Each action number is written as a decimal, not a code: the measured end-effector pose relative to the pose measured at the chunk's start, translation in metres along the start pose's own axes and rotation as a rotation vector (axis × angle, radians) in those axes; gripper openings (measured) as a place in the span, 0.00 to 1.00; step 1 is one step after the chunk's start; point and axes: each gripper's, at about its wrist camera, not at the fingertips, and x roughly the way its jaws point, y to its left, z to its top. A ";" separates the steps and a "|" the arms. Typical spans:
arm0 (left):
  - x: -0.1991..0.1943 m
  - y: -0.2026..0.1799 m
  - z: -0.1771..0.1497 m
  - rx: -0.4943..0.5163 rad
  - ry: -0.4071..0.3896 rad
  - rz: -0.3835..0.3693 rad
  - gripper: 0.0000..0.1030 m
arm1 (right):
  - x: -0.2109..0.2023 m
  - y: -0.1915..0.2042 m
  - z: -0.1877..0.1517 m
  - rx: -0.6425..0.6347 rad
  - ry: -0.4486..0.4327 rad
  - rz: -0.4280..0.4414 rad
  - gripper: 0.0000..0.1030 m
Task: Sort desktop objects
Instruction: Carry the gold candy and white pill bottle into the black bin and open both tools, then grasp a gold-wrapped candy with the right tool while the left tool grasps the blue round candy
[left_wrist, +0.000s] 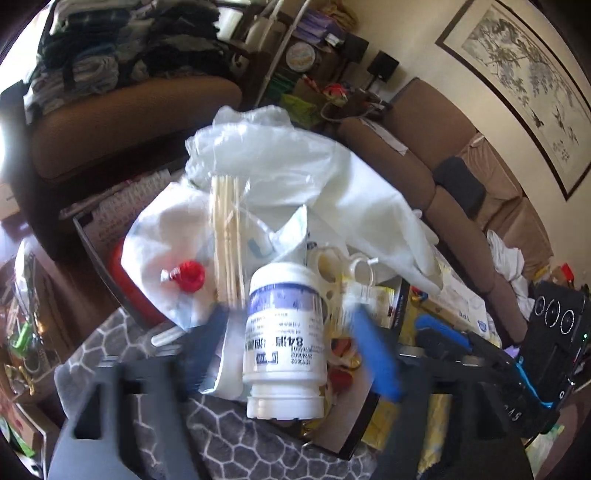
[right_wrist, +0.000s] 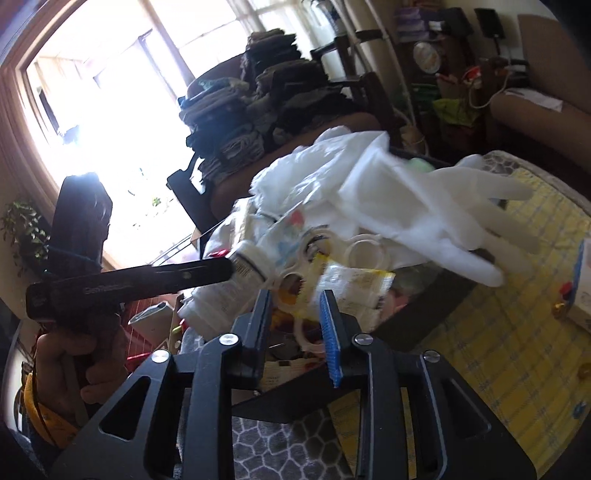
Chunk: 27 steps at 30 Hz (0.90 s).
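White disinfectant tablet bottle lies between the wide-spread jaws of the left hand-held gripper, neither finger clearly touching it, atop a pile with bamboo skewers, a red cap and white plastic bags. From the right wrist, the right hand-held gripper stands partly open and empty before tape rolls, a yellow packet and a white glove.

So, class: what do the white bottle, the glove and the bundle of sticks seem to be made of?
White bottle: looks like glossy opaque plastic with a printed paper or film label.
Glove: seemingly thin matte latex or rubber; limp and creased.
Bundle of sticks: probably pale bare wood or bamboo, inside clear plastic wrap.
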 end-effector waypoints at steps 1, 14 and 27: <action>-0.007 -0.002 0.001 0.004 -0.036 0.021 0.87 | -0.005 -0.005 0.000 0.010 -0.006 -0.011 0.31; -0.031 -0.086 -0.013 0.189 -0.074 -0.141 0.89 | -0.145 -0.141 -0.064 0.275 -0.079 -0.365 0.54; 0.027 -0.209 -0.064 0.407 0.136 -0.173 0.90 | -0.138 -0.242 -0.139 0.273 0.155 -0.537 0.39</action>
